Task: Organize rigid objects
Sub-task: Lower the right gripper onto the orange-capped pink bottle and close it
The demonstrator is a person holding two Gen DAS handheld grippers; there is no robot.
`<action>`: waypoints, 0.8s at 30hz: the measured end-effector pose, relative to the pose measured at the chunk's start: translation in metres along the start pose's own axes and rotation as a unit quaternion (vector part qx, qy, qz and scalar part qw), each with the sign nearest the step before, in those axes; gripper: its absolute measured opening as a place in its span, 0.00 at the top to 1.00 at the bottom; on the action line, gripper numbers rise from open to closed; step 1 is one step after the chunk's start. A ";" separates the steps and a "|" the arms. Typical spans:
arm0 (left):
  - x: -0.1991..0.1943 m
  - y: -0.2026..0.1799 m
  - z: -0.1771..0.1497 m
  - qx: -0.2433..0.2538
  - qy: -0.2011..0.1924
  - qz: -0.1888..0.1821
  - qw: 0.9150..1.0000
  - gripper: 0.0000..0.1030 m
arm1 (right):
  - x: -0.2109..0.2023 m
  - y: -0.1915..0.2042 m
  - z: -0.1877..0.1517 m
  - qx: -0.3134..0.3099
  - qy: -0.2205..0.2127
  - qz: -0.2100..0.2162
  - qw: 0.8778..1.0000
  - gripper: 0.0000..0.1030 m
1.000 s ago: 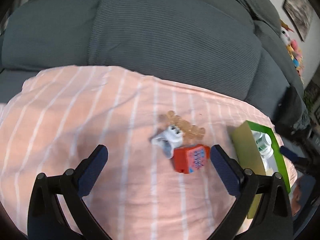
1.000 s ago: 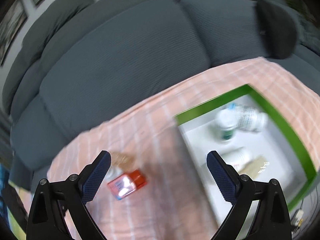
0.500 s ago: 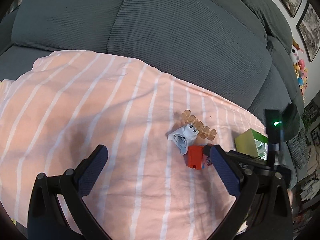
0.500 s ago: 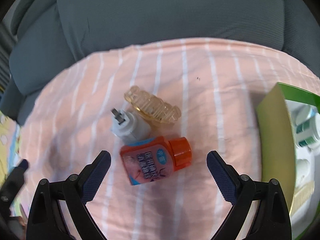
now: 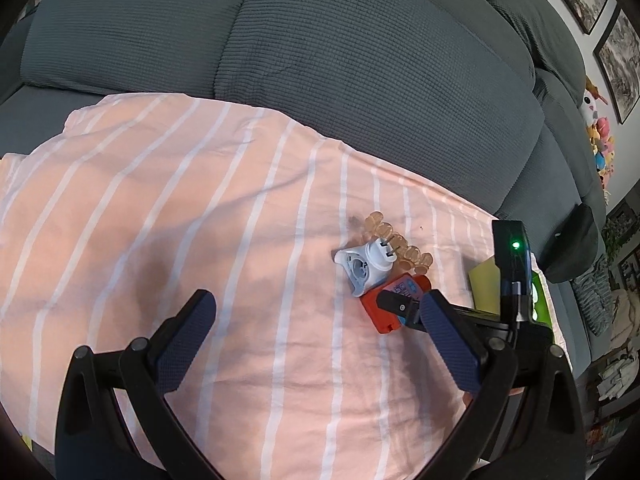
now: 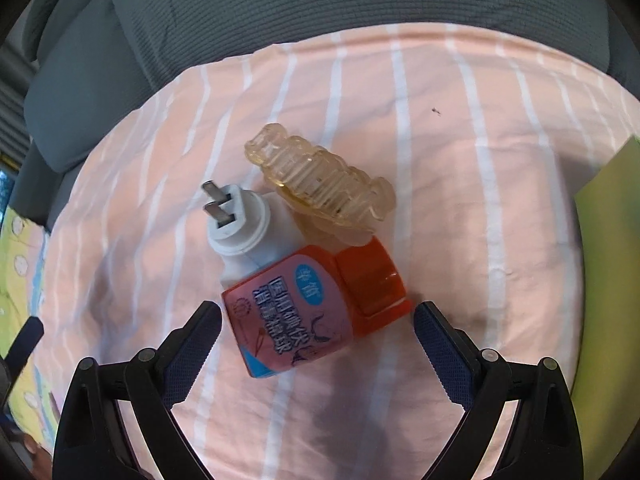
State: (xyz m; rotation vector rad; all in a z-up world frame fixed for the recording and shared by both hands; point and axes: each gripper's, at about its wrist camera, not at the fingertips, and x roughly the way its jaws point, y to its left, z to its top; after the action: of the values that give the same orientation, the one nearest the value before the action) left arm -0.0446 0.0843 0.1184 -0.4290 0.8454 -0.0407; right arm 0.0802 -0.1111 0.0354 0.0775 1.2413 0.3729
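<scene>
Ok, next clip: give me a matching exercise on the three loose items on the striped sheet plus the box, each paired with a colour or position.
Things:
1. bottle
2. plug-in heater
3. hair claw
4. box

Descriptions:
A. translucent amber, lying farthest from the right gripper
B. green, at the right edge of the right wrist view
C. white, with two metal prongs
D. orange cap, lying between the open right gripper's fingers

Pairs: 1-D, 2-C, 3-A, 4-B
</scene>
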 end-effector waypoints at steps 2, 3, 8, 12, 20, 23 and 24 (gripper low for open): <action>0.000 0.000 0.000 -0.001 0.001 -0.001 1.000 0.01 | -0.002 0.002 -0.001 -0.001 -0.003 0.003 1.000 0.05; 0.000 0.000 -0.001 -0.001 0.001 -0.002 1.000 0.01 | -0.002 0.002 -0.001 0.002 -0.004 0.005 1.000 0.05; -0.001 -0.001 -0.002 0.002 0.003 -0.003 1.000 0.01 | 0.005 0.008 -0.007 -0.006 0.028 0.005 1.000 0.29; 0.000 0.001 -0.002 -0.002 0.004 0.001 1.000 0.01 | 0.008 0.022 -0.015 -0.029 0.041 0.002 0.999 0.35; 0.000 0.002 -0.003 -0.005 0.008 0.000 1.000 0.01 | -0.007 0.029 -0.018 -0.021 0.024 -0.024 0.999 0.39; 0.000 0.003 -0.002 -0.009 0.008 0.000 1.000 0.01 | -0.021 0.018 -0.014 0.019 -0.004 -0.012 1.000 0.24; 0.001 0.003 -0.002 -0.010 0.008 -0.001 1.000 0.01 | -0.024 0.013 -0.013 0.037 -0.012 -0.007 0.999 0.23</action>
State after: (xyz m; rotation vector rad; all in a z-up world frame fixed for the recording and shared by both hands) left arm -0.0460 0.0860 0.1158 -0.4486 0.8626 -0.0371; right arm 0.0586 -0.1083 0.0565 0.1357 1.2320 0.3139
